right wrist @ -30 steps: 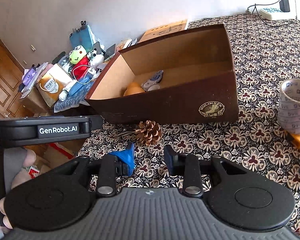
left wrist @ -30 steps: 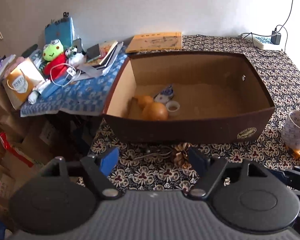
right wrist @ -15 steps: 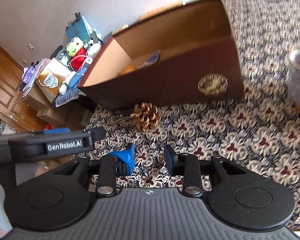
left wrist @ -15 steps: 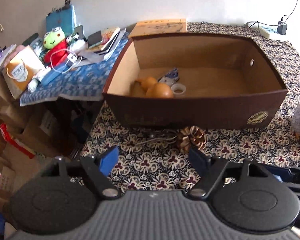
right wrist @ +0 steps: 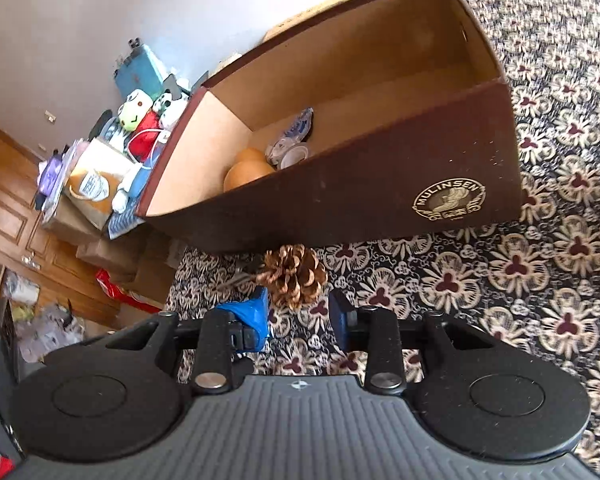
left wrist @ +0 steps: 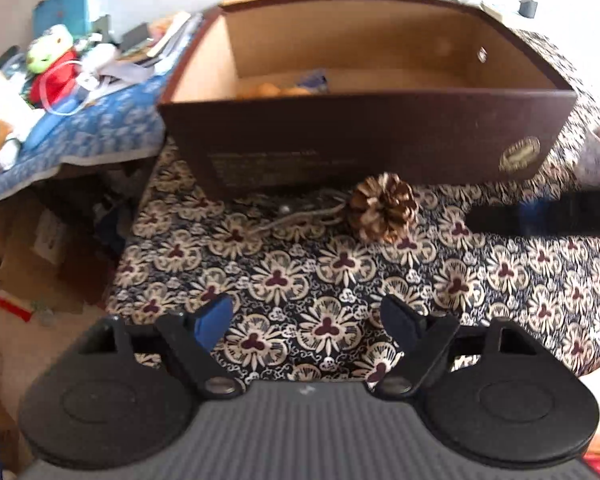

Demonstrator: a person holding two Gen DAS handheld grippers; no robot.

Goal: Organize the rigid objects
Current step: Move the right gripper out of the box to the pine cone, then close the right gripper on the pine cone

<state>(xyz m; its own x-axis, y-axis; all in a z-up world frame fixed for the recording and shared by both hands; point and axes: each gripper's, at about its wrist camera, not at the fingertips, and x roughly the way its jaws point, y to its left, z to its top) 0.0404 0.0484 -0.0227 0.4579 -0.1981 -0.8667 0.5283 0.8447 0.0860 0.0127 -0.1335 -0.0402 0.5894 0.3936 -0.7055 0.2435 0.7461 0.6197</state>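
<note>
Brown pinecone [right wrist: 293, 274]; dark-brown box [right wrist: 380, 184]; floral tablecloth [right wrist: 540, 280].

box [left wrist: 364, 148] front lettering blurred, box contents [left wrist: 284, 89] half hidden

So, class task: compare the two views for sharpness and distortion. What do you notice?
Left wrist view: motion-blurred, box lettering smeared, pine cone soft. Right wrist view: sharper, logo legible, though fisheye bends the box walls.

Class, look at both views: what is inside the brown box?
Inside the box, near its left end, lie two orange round things, a blue-and-white item and a small white ring. The front wall hides their lower parts and the nearest floor strip.
</note>
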